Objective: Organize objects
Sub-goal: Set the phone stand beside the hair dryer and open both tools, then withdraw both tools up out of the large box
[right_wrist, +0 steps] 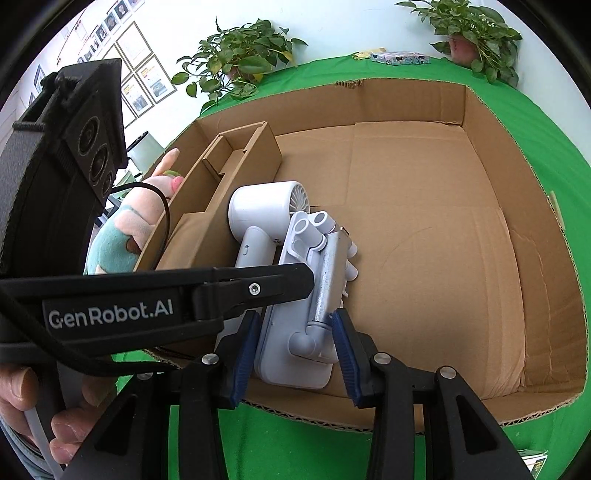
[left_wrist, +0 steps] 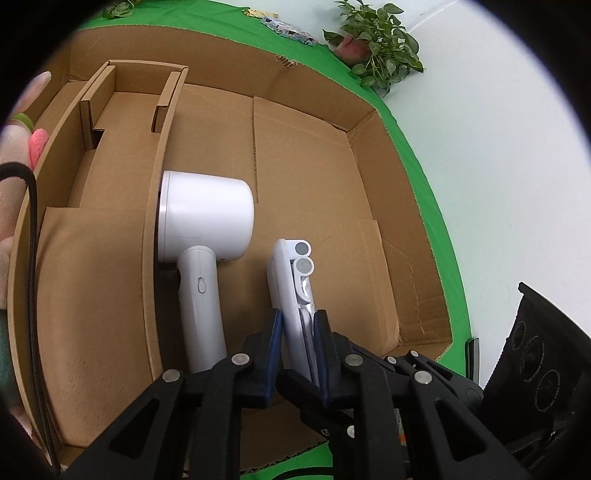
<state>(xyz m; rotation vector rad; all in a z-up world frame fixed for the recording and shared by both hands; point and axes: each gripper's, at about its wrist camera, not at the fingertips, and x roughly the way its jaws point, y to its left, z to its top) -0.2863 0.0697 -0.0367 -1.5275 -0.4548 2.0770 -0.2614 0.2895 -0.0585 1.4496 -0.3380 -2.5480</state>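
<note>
Plush toy (right_wrist: 122,236): outside the cardboard box (right_wrist: 480,110), left wall
Hair dryer (left_wrist: 199,229): lying inside, beside the insert (left_wrist: 110,155)
Folded white rack (left_wrist: 291,288): right of dryer; on the floor
Left gripper (left_wrist: 297,325): clamped on rack's edge
Right gripper (right_wrist: 295,332): pads clasping rack's base

Two potted plants (right_wrist: 236,59) (right_wrist: 476,33) stand by the white wall (left_wrist: 517,147), framed pictures (right_wrist: 140,74) hang behind the green cloth (right_wrist: 535,122).

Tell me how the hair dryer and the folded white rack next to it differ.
The hair dryer has a fat round barrel on a handle; the rack is a flat plate carrying tubes. The dryer lies free against the cardboard insert; the rack is clamped by both grippers. Both are white and inside the box.
</note>
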